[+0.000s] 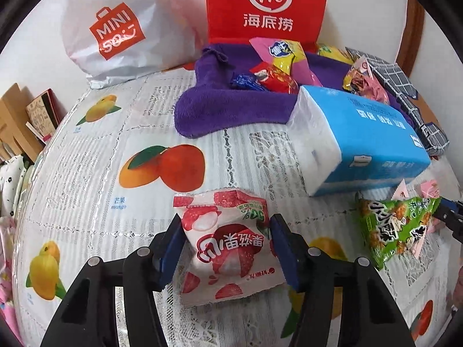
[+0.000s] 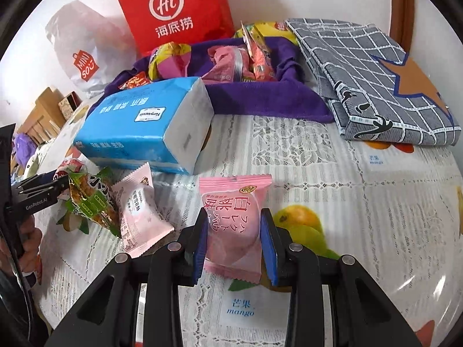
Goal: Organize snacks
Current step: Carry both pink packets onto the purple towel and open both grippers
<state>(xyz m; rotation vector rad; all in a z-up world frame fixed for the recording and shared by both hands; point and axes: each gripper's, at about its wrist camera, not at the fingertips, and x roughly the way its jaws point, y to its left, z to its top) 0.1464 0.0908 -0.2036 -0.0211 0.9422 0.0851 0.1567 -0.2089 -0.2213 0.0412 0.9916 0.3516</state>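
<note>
— Fruit-print tablecloth (image 1: 86,173) all round, shopping bags propped against the wall behind. Anything gripped on the left?

— Yes. Left gripper (image 1: 227,222) closed to the width of the lychee packet (image 1: 228,248), blue pads pressed to both long edges, near the front of the table. Probably taken by the sides so as not to crush whatever sits inside.

— And on the right?

— Much the same. Right gripper (image 2: 234,217) narrowed onto the peach packet (image 2: 231,199), pinching it across the middle (raised off the cloth or not, hard to tell).

— Why one apiece?

— Likely to carry two in a single trip to the purple towel (image 2: 260,95), already heaped with wrapped sweets at the back and apparently serving as the collecting spot.

— Anything in the way?

— Tissue pack (image 1: 361,133), lying slantwise between the grippers and the towel; better lifted over than pushed past. Also a green packet (image 2: 89,199) and a pale pink packet (image 2: 139,205), loose and overlapping just in front of it, between the two grippers, not yet gathered.

— So how far along?

— Roughly midway, judging by the heap at the back against four packets out front.
</note>
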